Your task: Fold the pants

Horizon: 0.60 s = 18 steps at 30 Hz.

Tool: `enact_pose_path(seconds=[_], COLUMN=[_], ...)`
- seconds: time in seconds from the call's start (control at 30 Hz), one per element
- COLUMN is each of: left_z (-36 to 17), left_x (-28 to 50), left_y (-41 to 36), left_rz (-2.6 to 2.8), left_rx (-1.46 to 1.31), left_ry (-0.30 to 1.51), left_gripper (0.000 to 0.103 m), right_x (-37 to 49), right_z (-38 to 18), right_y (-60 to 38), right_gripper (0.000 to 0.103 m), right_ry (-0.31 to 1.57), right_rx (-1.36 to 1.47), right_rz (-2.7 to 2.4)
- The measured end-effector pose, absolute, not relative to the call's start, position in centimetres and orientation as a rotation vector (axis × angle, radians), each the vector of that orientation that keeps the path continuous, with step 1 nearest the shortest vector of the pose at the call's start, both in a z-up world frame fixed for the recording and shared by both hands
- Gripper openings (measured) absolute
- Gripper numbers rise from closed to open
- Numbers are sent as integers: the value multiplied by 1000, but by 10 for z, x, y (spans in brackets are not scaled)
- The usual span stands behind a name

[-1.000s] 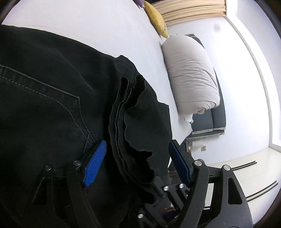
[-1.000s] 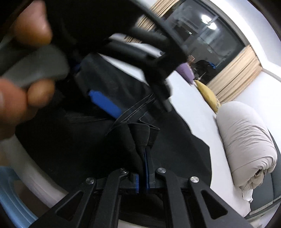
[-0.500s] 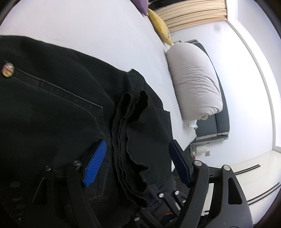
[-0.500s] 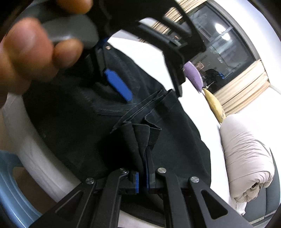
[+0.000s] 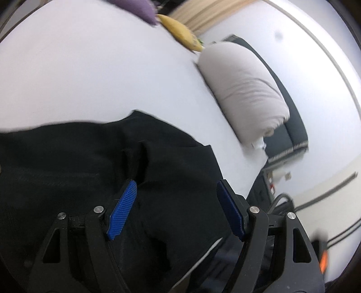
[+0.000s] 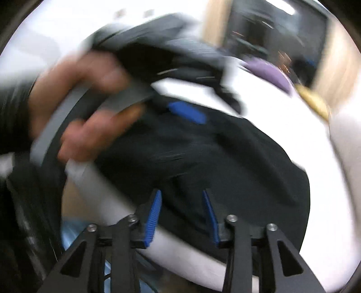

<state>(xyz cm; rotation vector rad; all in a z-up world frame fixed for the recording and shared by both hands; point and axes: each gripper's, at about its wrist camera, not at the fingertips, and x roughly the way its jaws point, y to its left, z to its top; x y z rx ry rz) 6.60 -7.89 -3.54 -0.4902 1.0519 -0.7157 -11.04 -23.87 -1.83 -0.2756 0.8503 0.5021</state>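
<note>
Black denim pants (image 5: pixel 112 162) are lying folded on the white bed (image 5: pixel 90 74), bunched near its edge, with the hem stack sitting between both tools. Left gripper (image 5: pixel 176 209) is holding its jaws wide apart over the cloth, nothing clamped. Right gripper (image 6: pixel 182 214) has just been opening its jaws; they are standing partly apart now with the fabric edge between them, pads not pressing on it as far as the blur allows. The person's hand (image 6: pixel 81 108) is showing in the right wrist view, wrapped on the left tool's handle.

Risks, as judged:
- Fold is sitting close to the mattress edge; released layers may be sliding off or springing open, since stiff denim tends to unfold itself.
- Blue pads (image 6: pixel 154 216) may be snagging the hem on pull-out and dragging the stack askew.
- Both tools are working close together, so a clash is possible.

Containers: none visible. A rolled pale duvet (image 5: pixel 243 90), a yellow cushion (image 5: pixel 180 31) and a purple one (image 5: pixel 140 9) are only resting on the bed, well apart from the pants.
</note>
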Motion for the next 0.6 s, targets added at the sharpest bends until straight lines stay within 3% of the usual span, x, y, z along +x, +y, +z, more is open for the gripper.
enact_pose_path(seconds=[0.17,0.33,0.47,0.6], left_z=[-46,-63,-60,-60], left_x=[53,15,-21,-20], left_y=[-112,-114,-122,-123], left_rz=[-688,-674,-678,-666], left_rx=[-280,-71,165,158], left_ry=[1106,1147,1084,1082], left_gripper=[72,72,72,72], right_x=[-53,-44,-59,-48], right_z=[-21,-83,-84,-55], right_y=[-322,-339,-359,-389], right_gripper=[35,35,35,35], right_ry=[936,1206,1181,1082], right_rx=[161,356,478,530], right_rz=[402,443,501,510])
